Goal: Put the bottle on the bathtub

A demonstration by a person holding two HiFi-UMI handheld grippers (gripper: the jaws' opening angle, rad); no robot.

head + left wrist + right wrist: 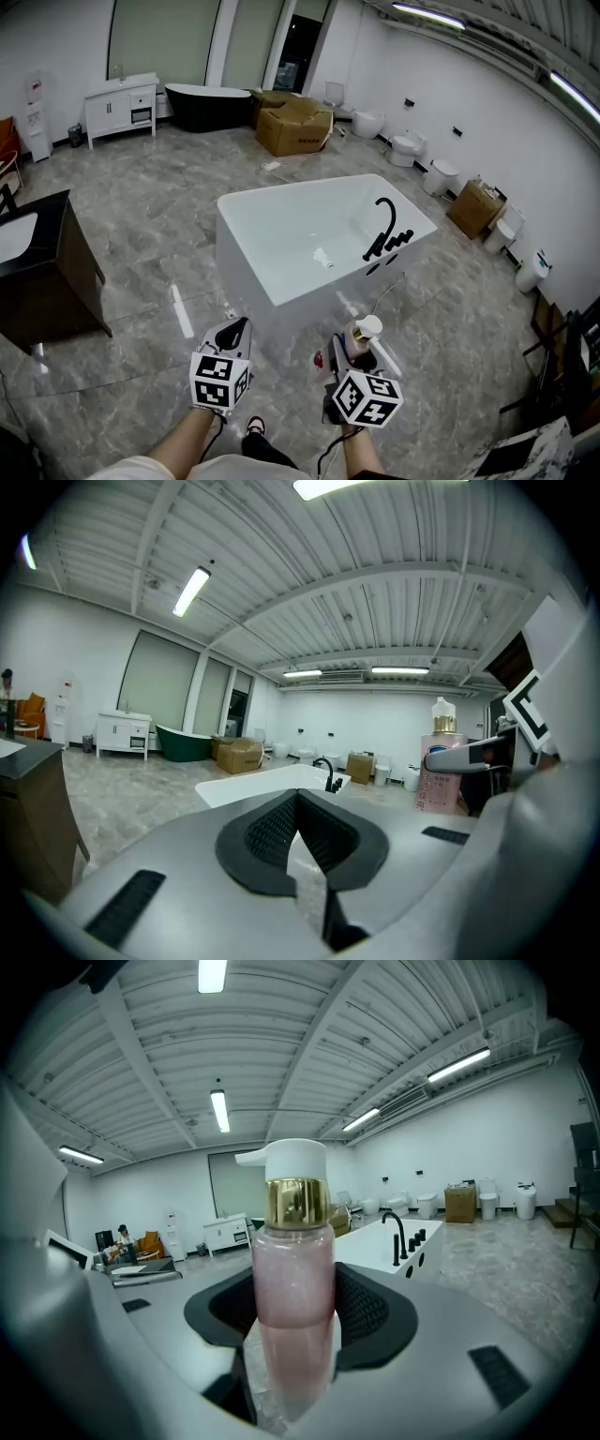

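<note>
A pink bottle [292, 1279] with a gold collar and a white pump top stands upright between the pads of my right gripper [298, 1288], which is shut on it. From the head view, the bottle [364, 330] and right gripper [361, 347] are just short of the near corner of the white bathtub [246, 272]. A black faucet [384, 225] stands on the tub's right rim. My left gripper [234, 331] hovers beside it to the left, shut with nothing in it [298, 797]. The left gripper view also shows the bottle [438, 771] and the bathtub [272, 780] ahead.
A dark cabinet [42, 272] stands at the left. Cardboard boxes [295, 127], a black bathtub [208, 105] and a white vanity [120, 108] are at the back. Toilets [408, 148] and another box [473, 208] line the right wall. Grey marble floor surrounds the tub.
</note>
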